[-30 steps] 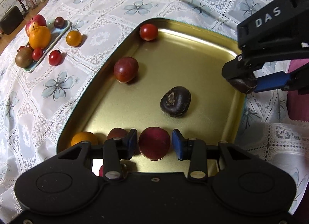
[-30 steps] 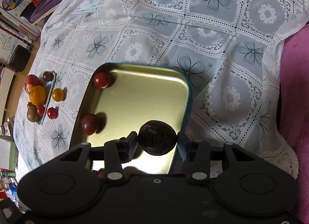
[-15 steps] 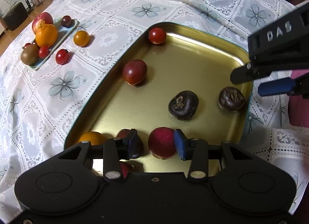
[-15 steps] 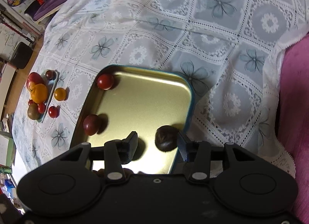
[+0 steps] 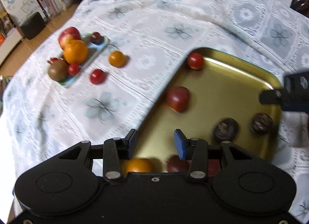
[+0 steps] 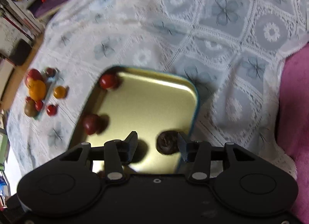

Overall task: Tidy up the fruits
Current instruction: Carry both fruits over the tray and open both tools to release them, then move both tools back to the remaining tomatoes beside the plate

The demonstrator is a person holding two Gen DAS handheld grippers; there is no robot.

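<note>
A gold tray (image 5: 227, 80) holds a red tomato (image 5: 195, 61), a dark red plum (image 5: 178, 98), two dark wrinkled fruits (image 5: 226, 129) (image 5: 260, 123), and an orange (image 5: 140, 165) and red fruits at its near edge. My left gripper (image 5: 154, 143) is open and empty above the tray's near left rim. My right gripper (image 6: 157, 145) is open above the tray (image 6: 154, 96), with a dark wrinkled fruit (image 6: 167, 142) lying below, near its right finger. A small teal dish (image 5: 85, 59) at far left holds an apple, an orange, a kiwi and small red fruits.
A small orange (image 5: 116, 59) and a red tomato (image 5: 97, 76) lie loose on the lace tablecloth (image 5: 154, 20) beside the dish. A pink cushion (image 6: 293, 108) borders the table on the right. Furniture and floor lie beyond the far left edge.
My left gripper let go of the red fruit at the tray's near edge and swung up and left. My right gripper released the dark fruit onto the tray and drew back.
</note>
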